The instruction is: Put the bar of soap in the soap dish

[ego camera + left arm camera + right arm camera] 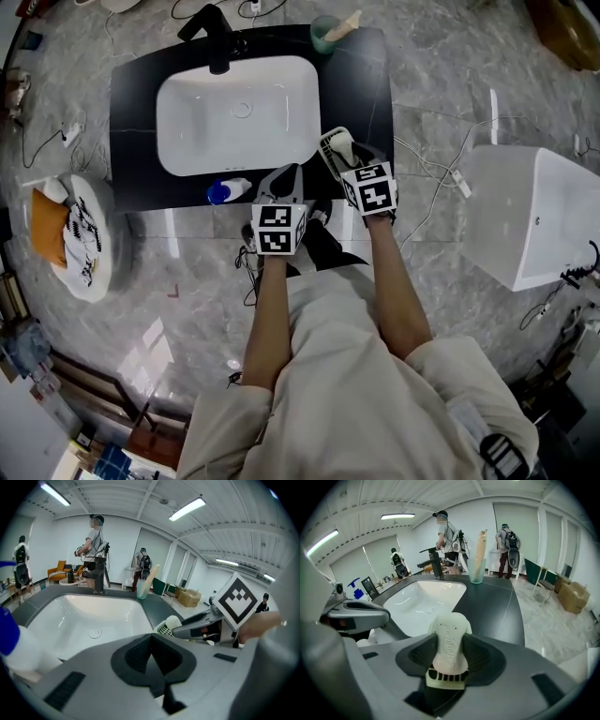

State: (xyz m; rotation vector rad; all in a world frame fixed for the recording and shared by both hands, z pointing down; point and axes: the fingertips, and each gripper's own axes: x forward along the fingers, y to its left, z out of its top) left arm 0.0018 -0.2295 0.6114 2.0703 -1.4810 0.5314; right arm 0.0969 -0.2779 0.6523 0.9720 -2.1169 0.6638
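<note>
**Soap pinched by the right tongs at the near right corner of the counter**

Head view: the floor (450, 84) is grey stone with a marble pattern, and thin cables lie across it. A glossy black counter (131, 112) holds a white rounded-rectangle basin (197, 131). A black faucet (214, 37) stands at the far edge and a green cup (327, 36) at the far right corner. A white bottle (228, 191) with a blue cap lies at the near edge. To the right stands a white square tub (534, 216). The right gripper (347, 159) reaches over the near right corner, where the bar of soap (343, 142) and the slotted soap dish (328, 153) are.

Left gripper view: the left gripper (151, 654) has its ribbed black pads pressed together, with nothing between them. The room is white, with long ceiling lamps — people stand in the background.

Right gripper view: the jaws pinch the pale, smooth, rounded soap from both sides. Its near end meets the slotted dish — I cannot tell whether it sits fully inside.
</note>
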